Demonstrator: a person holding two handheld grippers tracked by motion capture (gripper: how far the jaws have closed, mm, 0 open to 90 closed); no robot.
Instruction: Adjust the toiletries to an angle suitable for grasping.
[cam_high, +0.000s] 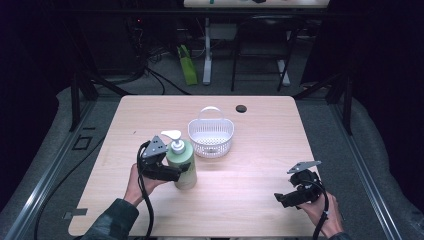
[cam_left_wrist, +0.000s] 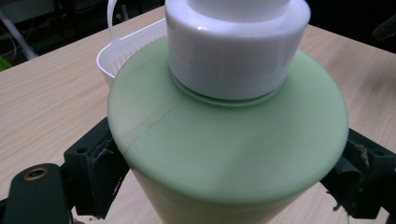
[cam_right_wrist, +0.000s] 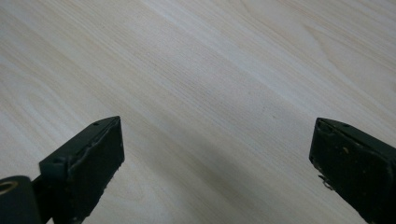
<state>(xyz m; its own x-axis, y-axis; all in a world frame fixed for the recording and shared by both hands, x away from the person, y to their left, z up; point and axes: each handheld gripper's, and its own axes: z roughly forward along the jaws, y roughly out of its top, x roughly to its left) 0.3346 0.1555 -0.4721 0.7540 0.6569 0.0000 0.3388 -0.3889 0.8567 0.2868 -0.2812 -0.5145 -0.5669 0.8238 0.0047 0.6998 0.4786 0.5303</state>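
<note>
While I held station, surface: pale wood table (cam_high: 250, 190), dark room beyond.
Left gripper (cam_high: 181, 171): clamped the green pump bottle (cam_high: 182, 161).
Right gripper (cam_high: 281, 198): gaped empty.

Pump bottle (cam_high: 181, 162) upright on the surface (cam_high: 250, 145), left of centre, clamped between the fingers (cam_left_wrist: 100, 163) of the left gripper (cam_high: 176, 172) on its left. Basket (cam_high: 211, 134) just beyond and right of the bottle, apart from it. Small round disc (cam_high: 241, 108) farther back, near the far edge. Right gripper (cam_high: 287, 198) well right, near the front edge.
</note>
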